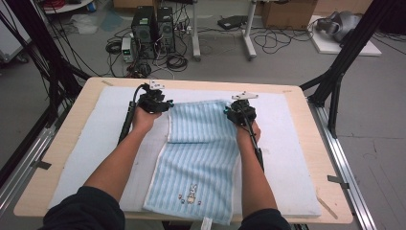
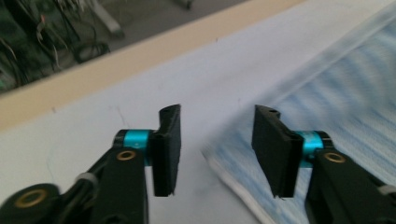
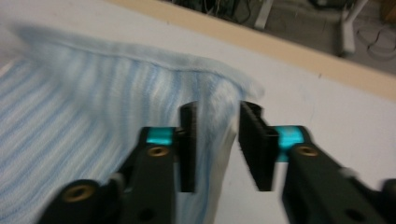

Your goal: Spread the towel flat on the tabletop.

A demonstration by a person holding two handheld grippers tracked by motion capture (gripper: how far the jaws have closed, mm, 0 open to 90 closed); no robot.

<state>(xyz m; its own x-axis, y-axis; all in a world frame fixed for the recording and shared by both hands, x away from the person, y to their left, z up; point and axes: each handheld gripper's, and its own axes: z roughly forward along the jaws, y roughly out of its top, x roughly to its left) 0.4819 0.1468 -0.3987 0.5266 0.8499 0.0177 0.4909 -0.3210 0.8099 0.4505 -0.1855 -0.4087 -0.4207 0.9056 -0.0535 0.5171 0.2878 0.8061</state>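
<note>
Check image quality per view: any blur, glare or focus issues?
High view: sharp, even light, no glare on the striped towel. Left gripper view: jaws crisp, towel edge and background soft. Right gripper view: motion blur smears the towel fold; right gripper edges are also soft.

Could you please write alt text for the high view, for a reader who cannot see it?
A person's forearms reach over a wooden table padded with a white mat, holding the left gripper and right gripper at the far corners of a blue striped towel whose far end is folded back toward the person. A small rabbit motif marks its near end.
</note>
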